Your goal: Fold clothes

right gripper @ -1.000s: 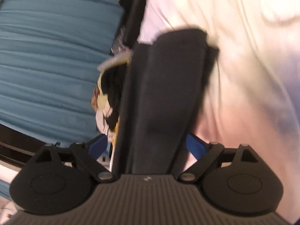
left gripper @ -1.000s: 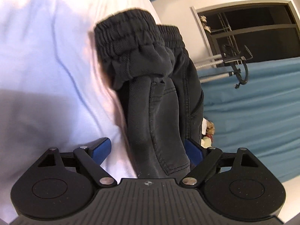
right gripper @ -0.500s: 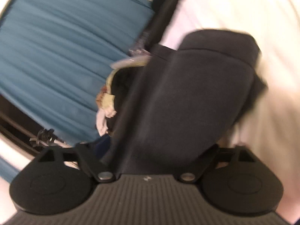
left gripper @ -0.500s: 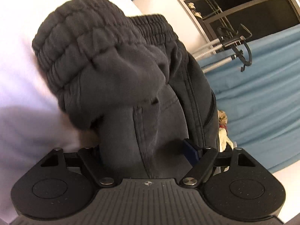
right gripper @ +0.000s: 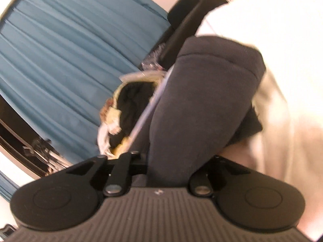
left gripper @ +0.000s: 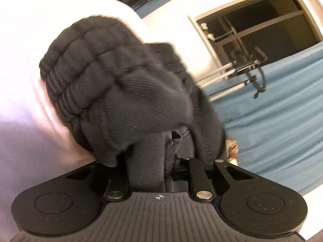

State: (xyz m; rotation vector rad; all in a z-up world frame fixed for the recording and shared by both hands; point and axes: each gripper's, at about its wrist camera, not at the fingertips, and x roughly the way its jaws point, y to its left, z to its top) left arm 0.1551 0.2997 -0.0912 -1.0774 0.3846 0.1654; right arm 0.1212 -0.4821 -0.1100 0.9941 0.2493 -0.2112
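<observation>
Left wrist view: the left gripper (left gripper: 149,173) is pinching a bunch of the dark grey cotton pants with a stretchy waistband (left gripper: 129,92). The puffy waistband end flops over the front of the gripper. Behind the pants is a white cloth-covered tabletop (left gripper: 24,64). The pants hang a bit above it, near its right edge. Past that edge are a blue curtain (left gripper: 272,125) and a dark window (left gripper: 262,26).

Right wrist view: the right gripper (right gripper: 173,173) is pinching the other end of the same pants, the smooth leg part with a flat hem. The picture is blurry, so I think the cloth is moving. The white tabletop is on the right side here. On the left, a basket with other dark and light clothes (right gripper: 125,117) sits off the tabletop by the blue curtain.

I think the folding is about in the middle. Both ends are held and lifted. The pants are not lying flat or neat yet. They need to be laid down and folded small, and the clothes in the basket look unfolded too.
</observation>
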